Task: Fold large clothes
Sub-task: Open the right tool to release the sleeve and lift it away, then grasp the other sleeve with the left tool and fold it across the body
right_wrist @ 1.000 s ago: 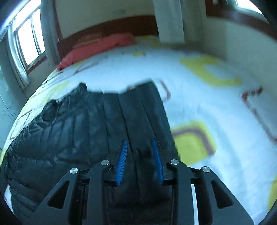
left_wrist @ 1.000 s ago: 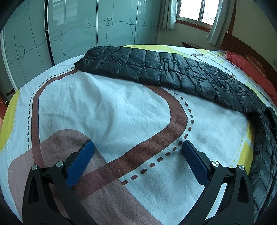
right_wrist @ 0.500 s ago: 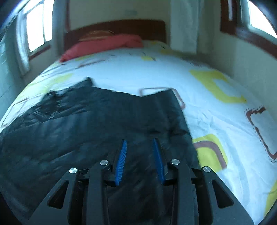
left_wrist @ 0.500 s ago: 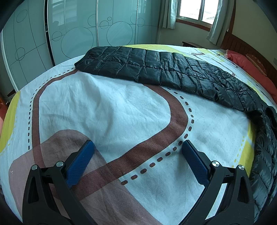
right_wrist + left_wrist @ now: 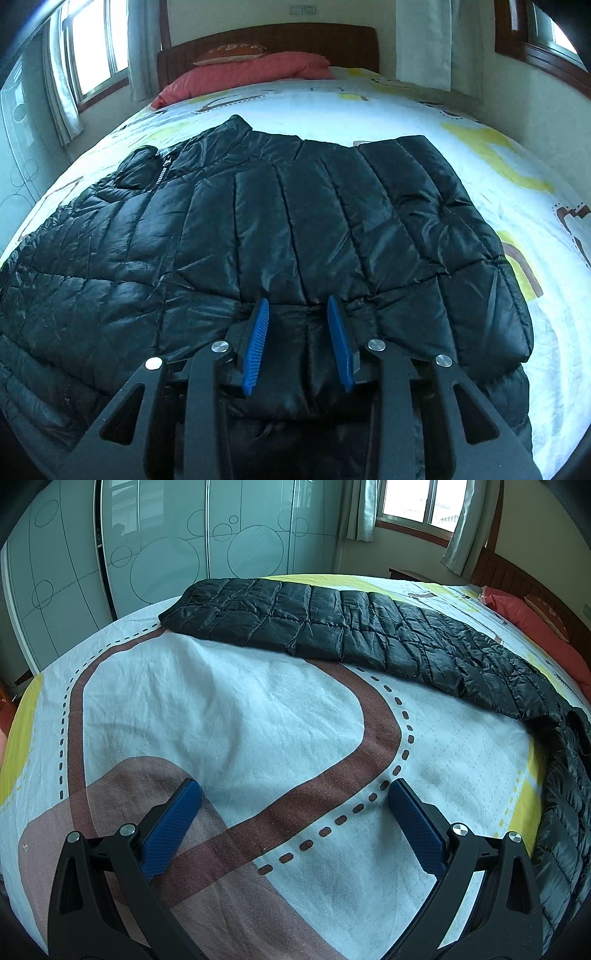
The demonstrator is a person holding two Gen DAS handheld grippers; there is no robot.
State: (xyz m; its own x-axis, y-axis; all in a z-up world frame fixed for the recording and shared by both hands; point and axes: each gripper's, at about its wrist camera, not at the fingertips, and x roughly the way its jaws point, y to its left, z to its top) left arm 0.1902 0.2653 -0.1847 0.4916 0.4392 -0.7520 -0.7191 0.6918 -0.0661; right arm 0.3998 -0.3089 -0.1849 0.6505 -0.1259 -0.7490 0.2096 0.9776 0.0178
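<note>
Puffer jacket (image 5: 295,229), one, black, is spread on the bed (image 5: 229,709). Right gripper (image 5: 298,336), angled downward, is narrowly parted over a fold, pad contact unclear. Left gripper (image 5: 291,823) is held wide, empty, above the sheet.

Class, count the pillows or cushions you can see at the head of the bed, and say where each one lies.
2. A red pillow lies across the head of the bed; a brown patterned cushion leans on the headboard behind it. Others may be hidden.
</note>
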